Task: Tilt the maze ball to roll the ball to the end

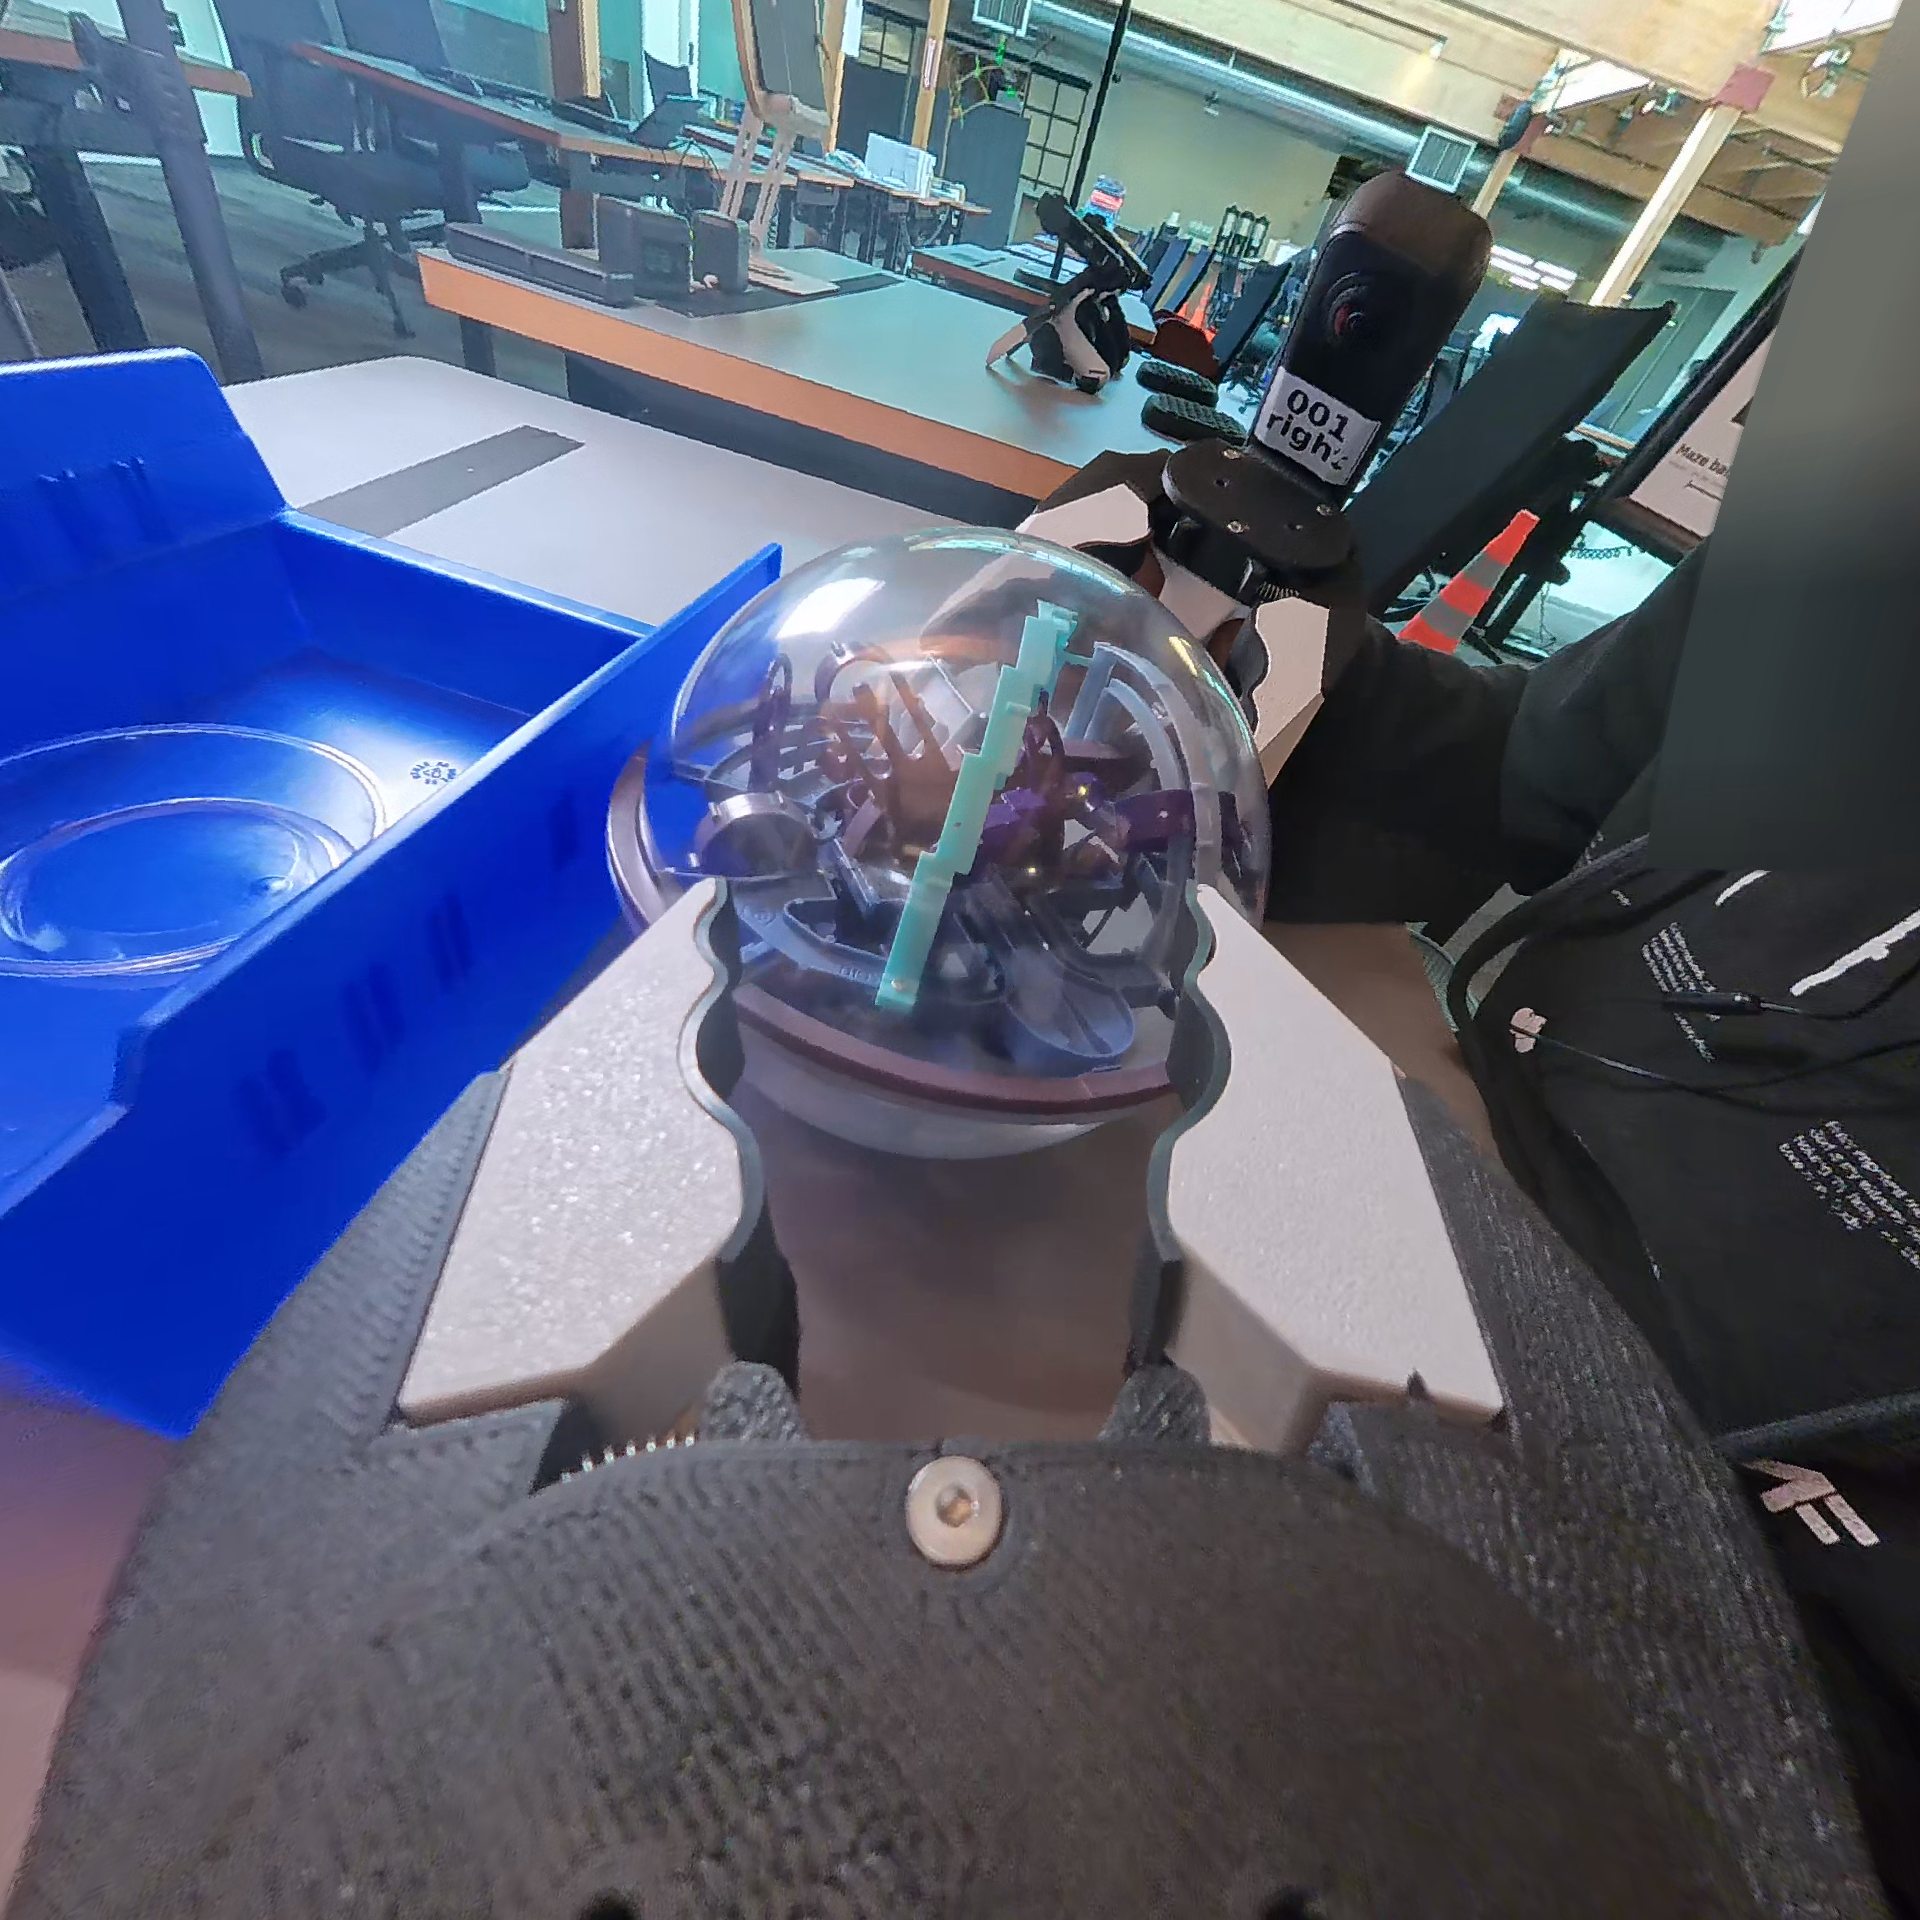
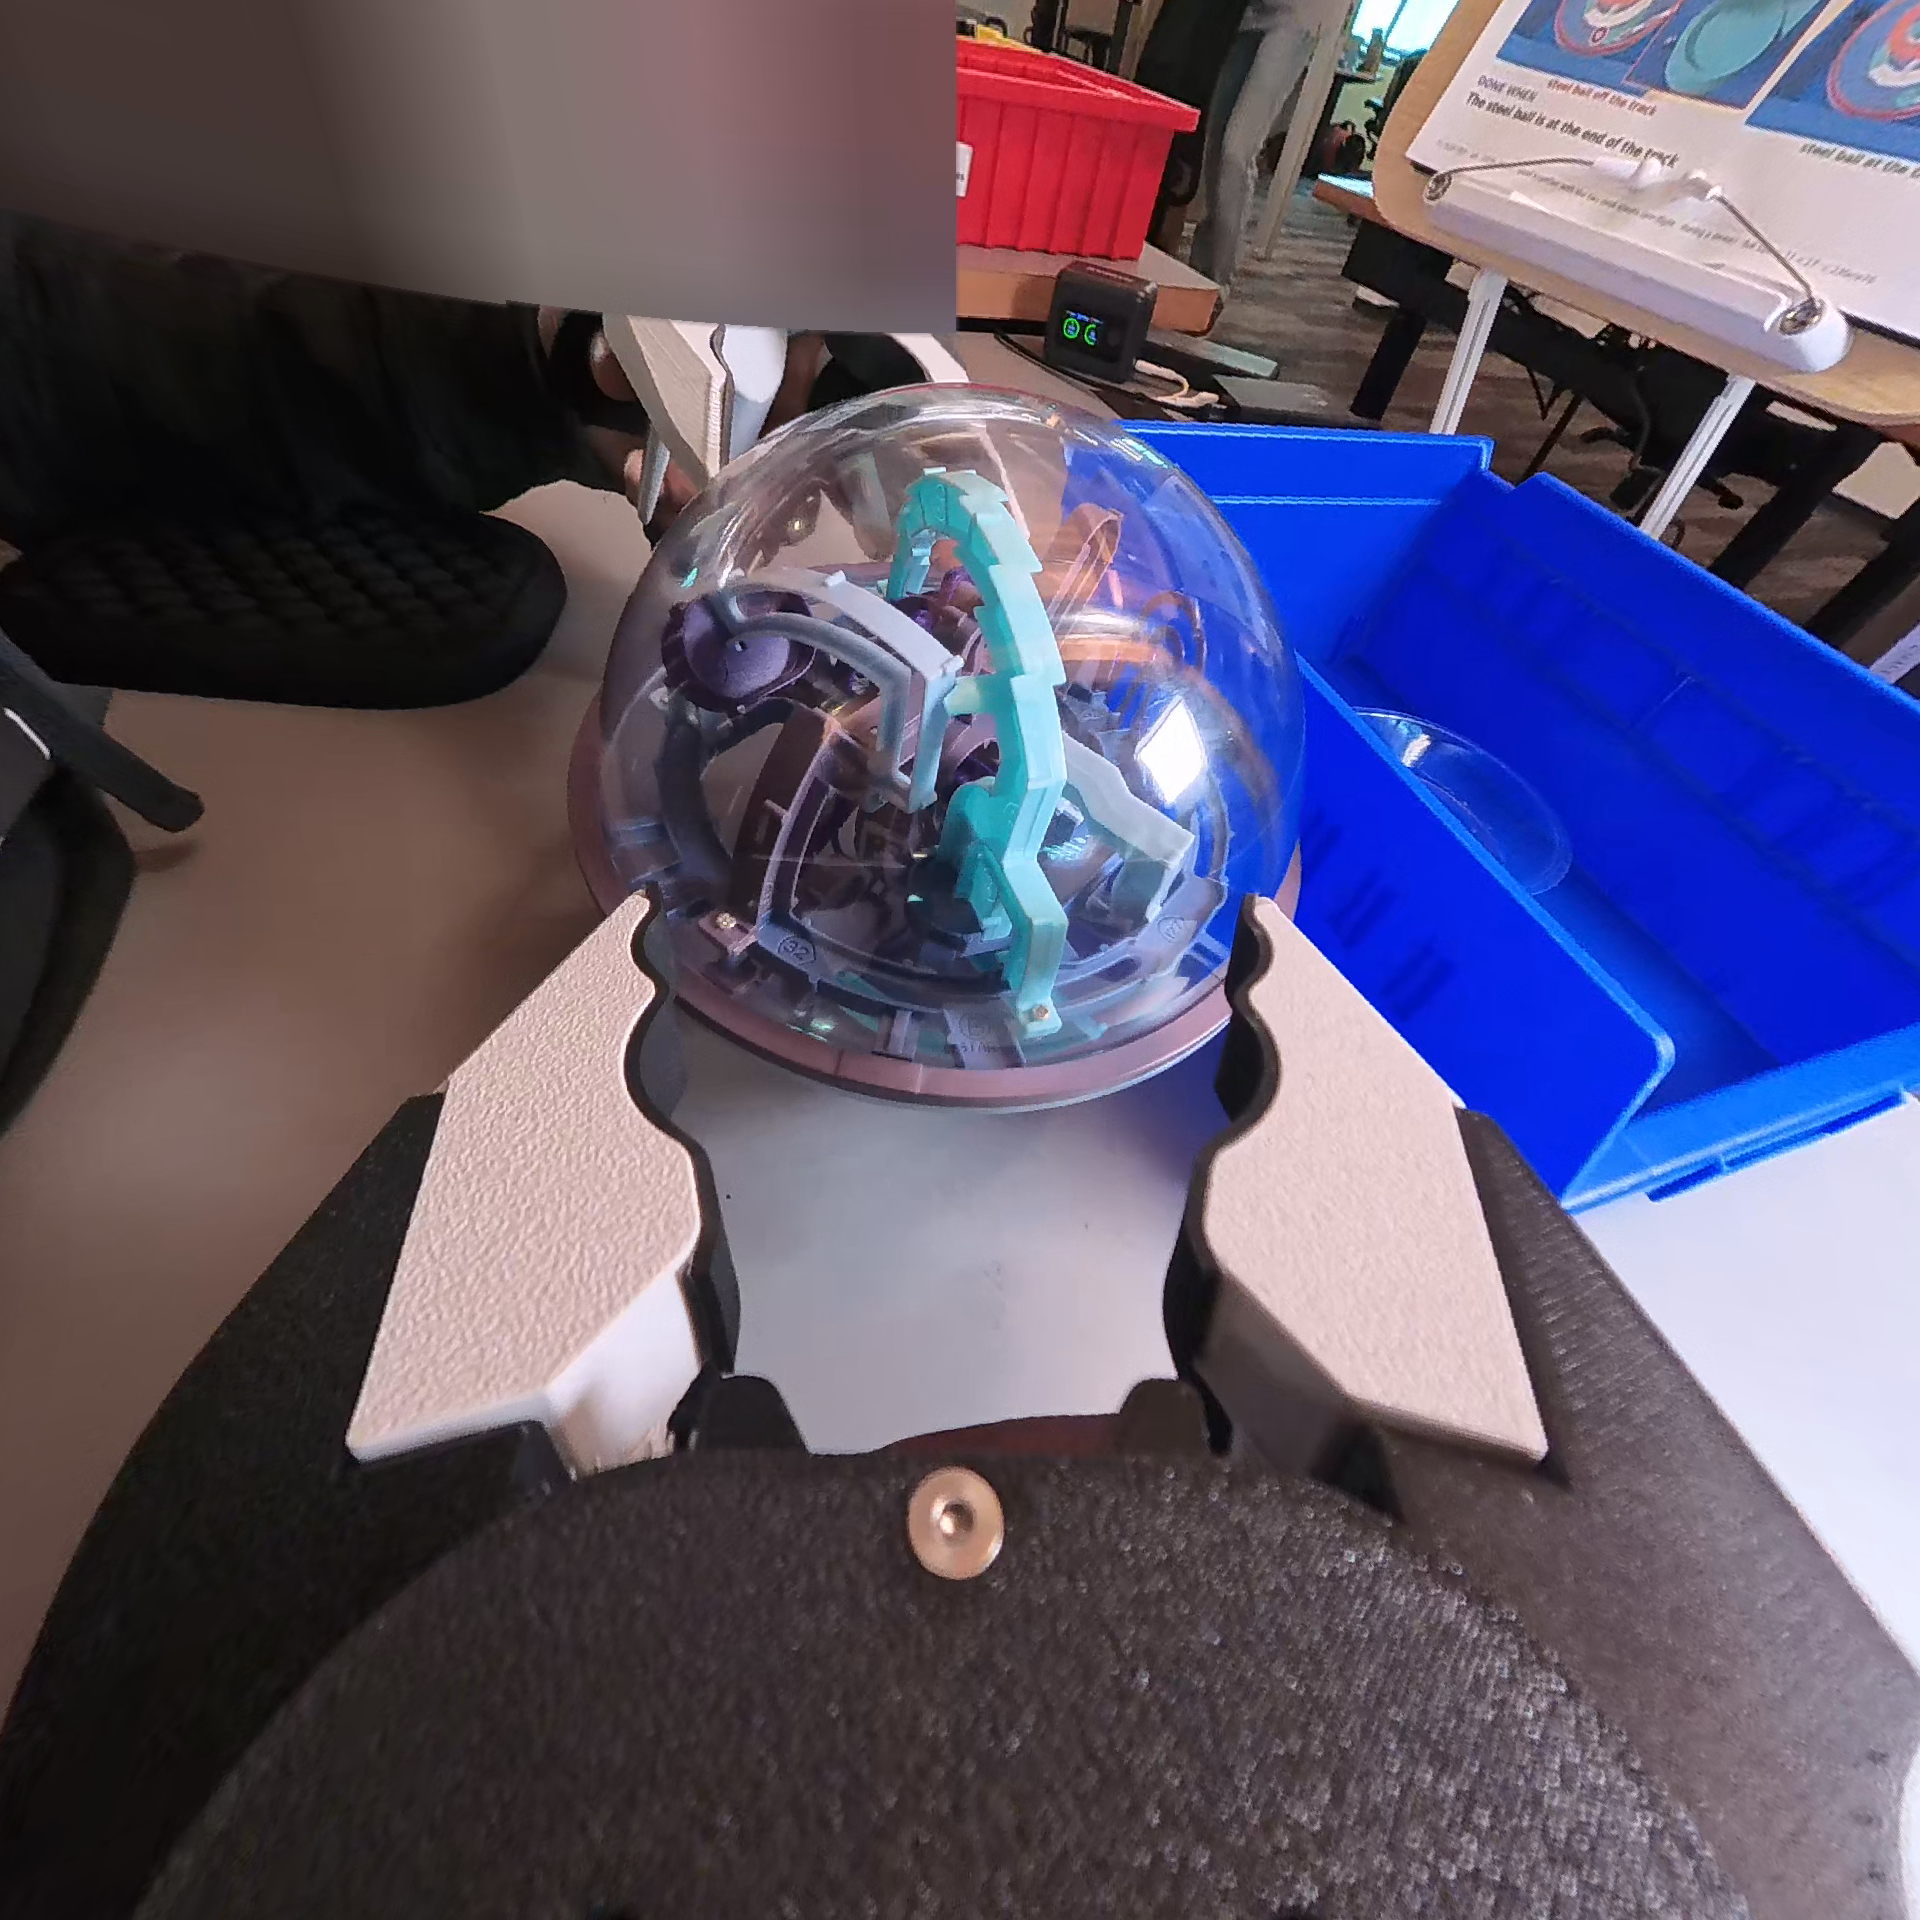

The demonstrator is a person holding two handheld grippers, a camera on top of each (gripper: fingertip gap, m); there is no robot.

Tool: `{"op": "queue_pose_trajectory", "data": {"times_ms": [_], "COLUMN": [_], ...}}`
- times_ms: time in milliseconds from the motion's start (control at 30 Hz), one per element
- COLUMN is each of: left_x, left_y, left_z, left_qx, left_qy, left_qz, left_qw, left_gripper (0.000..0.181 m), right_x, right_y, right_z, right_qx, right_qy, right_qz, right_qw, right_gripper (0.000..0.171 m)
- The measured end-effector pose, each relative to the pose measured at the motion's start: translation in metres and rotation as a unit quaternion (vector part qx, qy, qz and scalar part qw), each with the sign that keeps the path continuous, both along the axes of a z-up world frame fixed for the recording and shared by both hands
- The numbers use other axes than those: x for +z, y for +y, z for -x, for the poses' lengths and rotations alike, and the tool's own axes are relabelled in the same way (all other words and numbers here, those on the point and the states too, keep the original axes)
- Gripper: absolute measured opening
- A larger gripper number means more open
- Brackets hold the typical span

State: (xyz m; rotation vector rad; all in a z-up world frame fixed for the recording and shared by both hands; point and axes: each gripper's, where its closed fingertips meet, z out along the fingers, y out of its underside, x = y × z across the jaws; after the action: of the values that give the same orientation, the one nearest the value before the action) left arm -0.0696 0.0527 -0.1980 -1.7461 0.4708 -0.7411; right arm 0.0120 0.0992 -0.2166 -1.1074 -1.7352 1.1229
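My left gripper (image 1: 951, 997) and right gripper (image 2: 945, 977) clamp opposite sides of the clear plastic maze ball (image 2: 940, 748), seemingly just above the grey table (image 2: 312, 935), beside the blue plastic bin (image 2: 1621, 748).

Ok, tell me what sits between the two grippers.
Only the maze ball. The right gripper reaches it from one side, the left gripper from the opposite side; each wrist view shows the other gripper behind the ball.
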Motion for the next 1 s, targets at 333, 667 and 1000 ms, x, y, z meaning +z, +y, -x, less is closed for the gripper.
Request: {"op": "queue_pose_trajectory", "data": {"times_ms": [333, 667, 1000], "left_x": [-0.004, -0.011, -0.017], "left_y": [0.000, -0.002, -0.002], "left_z": [0.003, 0.003, 0.002], "left_qx": [-0.004, -0.011, -0.016], "left_qy": [-0.012, -0.010, -0.002], "left_qz": [0.009, 0.018, 0.023], "left_qw": [1.000, 1.000, 1.000], "left_gripper": [0.083, 0.083, 0.082], "right_x": [0.000, 0.003, 0.007], "right_y": [0.001, 0.001, 0.003], "right_z": [0.001, 0.001, 0.001], "right_qx": [-0.002, -0.005, -0.009], "right_qy": [0.005, 0.018, 0.030], "right_qz": [0.009, 0.020, 0.029], "right_qw": [1.000, 1.000, 0.999], "right_gripper": [0.104, 0.105, 0.104]}}
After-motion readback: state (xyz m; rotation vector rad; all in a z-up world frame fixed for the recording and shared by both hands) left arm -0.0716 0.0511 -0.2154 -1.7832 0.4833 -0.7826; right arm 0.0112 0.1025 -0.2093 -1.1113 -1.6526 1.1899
